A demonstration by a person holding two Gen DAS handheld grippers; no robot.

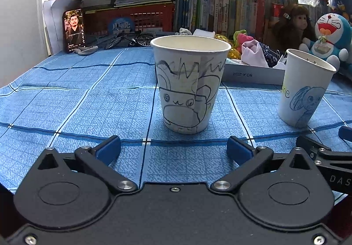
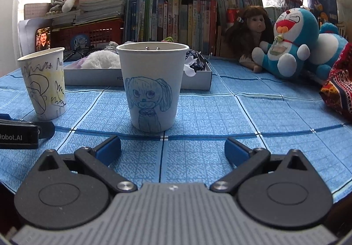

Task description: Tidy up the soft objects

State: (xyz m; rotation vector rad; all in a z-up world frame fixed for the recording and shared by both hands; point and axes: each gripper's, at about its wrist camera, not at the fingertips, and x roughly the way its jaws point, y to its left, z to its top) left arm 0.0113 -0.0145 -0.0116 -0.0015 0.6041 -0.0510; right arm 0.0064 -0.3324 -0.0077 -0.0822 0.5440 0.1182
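Two paper cups stand upright on the blue checked tablecloth (image 1: 88, 102). Straight ahead of my left gripper (image 1: 173, 146) is the cup with black scribble drawings (image 1: 189, 84), also at the left of the right wrist view (image 2: 45, 82). The cup with a blue dog drawing (image 2: 153, 86) stands before my right gripper (image 2: 172, 146) and shows at the right of the left wrist view (image 1: 304, 88). Both grippers are open, jaws wide, nothing between them, each a short way back from its cup. A white shallow box (image 2: 136, 79) behind the cups holds soft cloth items (image 1: 253, 53).
A blue cat plush (image 2: 290, 47) and a doll (image 2: 248, 29) sit at the back right, with a red patterned knit (image 2: 338, 91) at the right edge. A phone (image 1: 73, 29), a red crate (image 1: 132, 18) and rows of books (image 2: 176, 18) line the back.
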